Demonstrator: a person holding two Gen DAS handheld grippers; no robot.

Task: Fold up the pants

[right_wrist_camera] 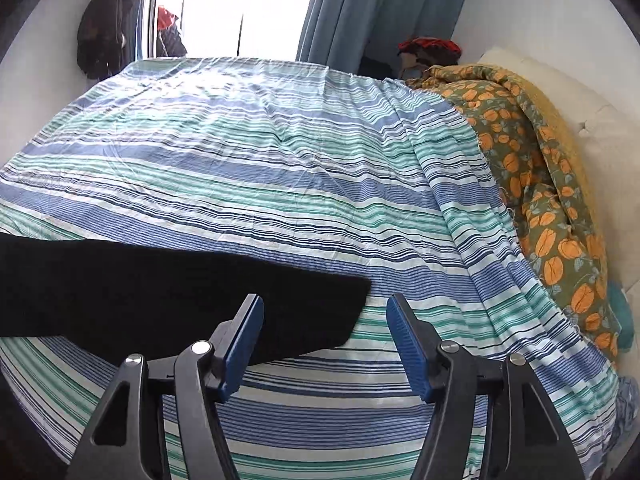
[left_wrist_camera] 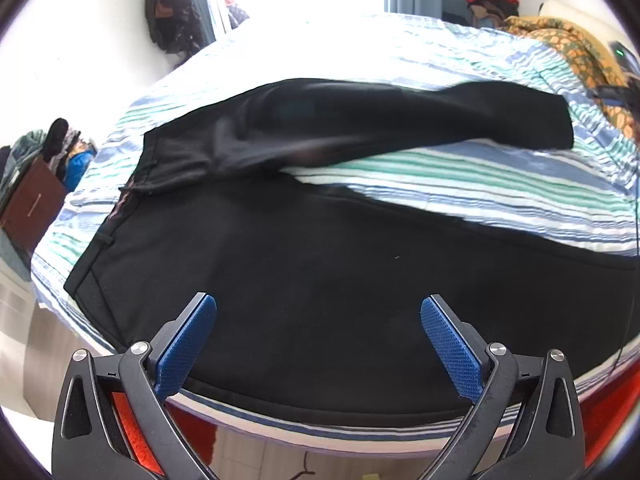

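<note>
The black pants (left_wrist_camera: 320,280) lie spread on the striped bedsheet (left_wrist_camera: 480,184), waistband toward the left edge of the bed in the left wrist view, with 1 leg stretched along the near edge and the other leg angled away across the sheet toward the far right. The left gripper (left_wrist_camera: 318,316) hangs over the near leg close to the bed's edge, its 2 blue fingers (left_wrist_camera: 186,344) wide apart with only flat cloth beneath and nothing pinched. In the right wrist view the right gripper (right_wrist_camera: 324,320) hovers at the hem end of a pant leg (right_wrist_camera: 168,304); its fingers (right_wrist_camera: 408,344) stand apart, the left one over the black cloth, the right one over bare sheet, neither pressing anything. A flowered orange blanket (right_wrist_camera: 532,184) is bunched along the right side, beside a pale pillow (right_wrist_camera: 560,92), and blue curtains (right_wrist_camera: 372,4) hang by the bright window behind
</note>
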